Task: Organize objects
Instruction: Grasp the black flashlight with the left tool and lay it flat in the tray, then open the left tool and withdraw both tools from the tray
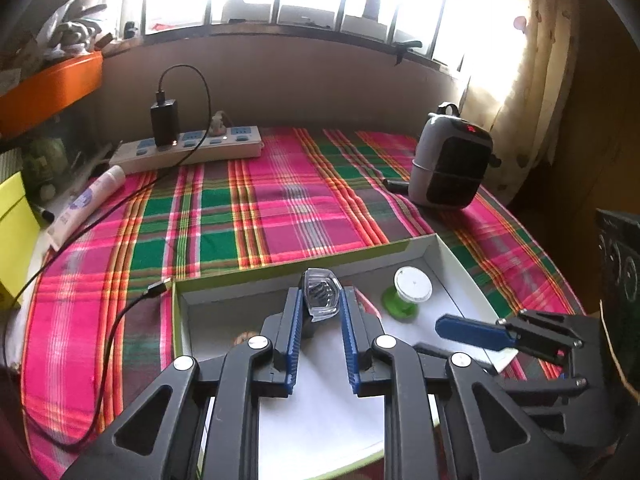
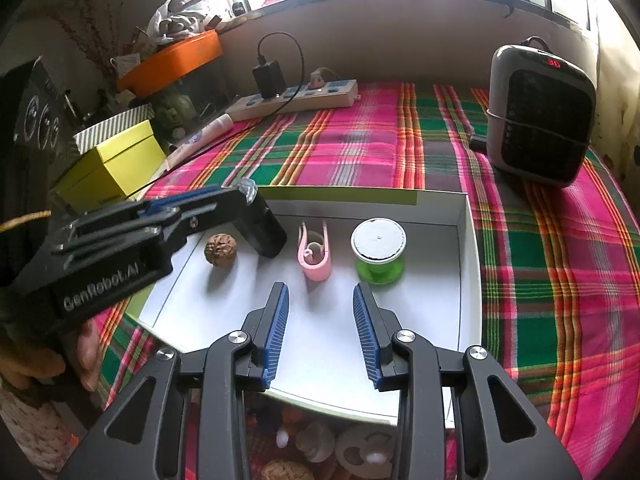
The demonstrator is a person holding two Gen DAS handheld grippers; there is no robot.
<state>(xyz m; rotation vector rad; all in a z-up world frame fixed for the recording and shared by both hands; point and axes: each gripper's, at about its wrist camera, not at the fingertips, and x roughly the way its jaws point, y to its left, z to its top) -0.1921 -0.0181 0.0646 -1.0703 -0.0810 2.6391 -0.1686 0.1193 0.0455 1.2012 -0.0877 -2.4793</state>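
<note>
Resting between left claw [image 1: 320, 304] pads: black bottle [image 1: 318, 300]

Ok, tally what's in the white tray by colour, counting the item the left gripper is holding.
Black: 1, the black device with a clear cap, gripped by the left gripper
Brown: 1, the walnut
Pink: 1, the pink clip
Green: 1, the green spool with a white top
Total: 4 in the white tray

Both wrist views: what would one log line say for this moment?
left tool: shut on black bottle, over white tray | right tool: open, empty | in tray: walnut, pink clip, green spool
</note>
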